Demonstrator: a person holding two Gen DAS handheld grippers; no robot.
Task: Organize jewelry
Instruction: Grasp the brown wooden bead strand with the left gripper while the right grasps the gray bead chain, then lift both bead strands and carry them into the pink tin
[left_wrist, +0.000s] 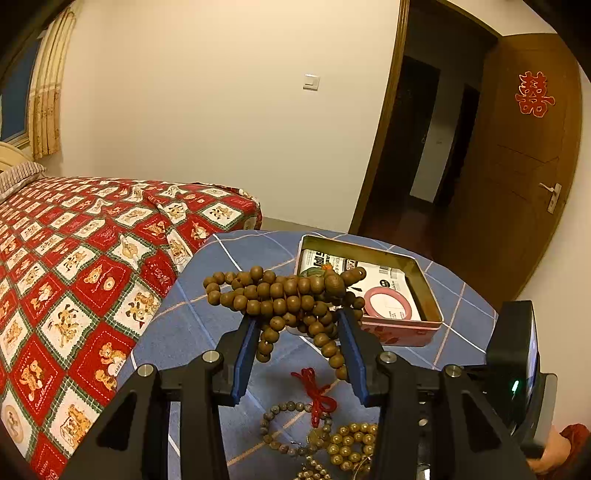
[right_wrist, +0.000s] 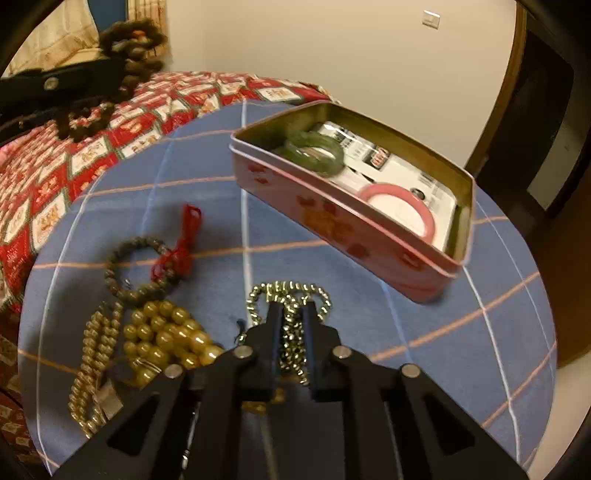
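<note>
My left gripper (left_wrist: 297, 318) is shut on a bundled string of large brown beads (left_wrist: 280, 295), held up above the round table; loops hang down on both sides of the fingers. My right gripper (right_wrist: 293, 308) points down at the table, shut on a fine gold bead chain (right_wrist: 288, 291) lying on the blue checked cloth (right_wrist: 406, 332). Beyond it stands an open pink tin (right_wrist: 332, 218) holding a green bangle (right_wrist: 314, 151) and a pink bangle (right_wrist: 424, 210) on printed paper. The brown beads (right_wrist: 129, 40) show blurred at the upper left of the right wrist view.
Left of the gold chain lie a dark bead bracelet (right_wrist: 140, 269) with a red knotted cord (right_wrist: 184, 240), a yellow bead bracelet (right_wrist: 166, 336) and a thin gold strand (right_wrist: 92, 362). A bed with a red quilt (left_wrist: 74, 277) borders the table. An open wooden door (left_wrist: 517, 166) stands at the right.
</note>
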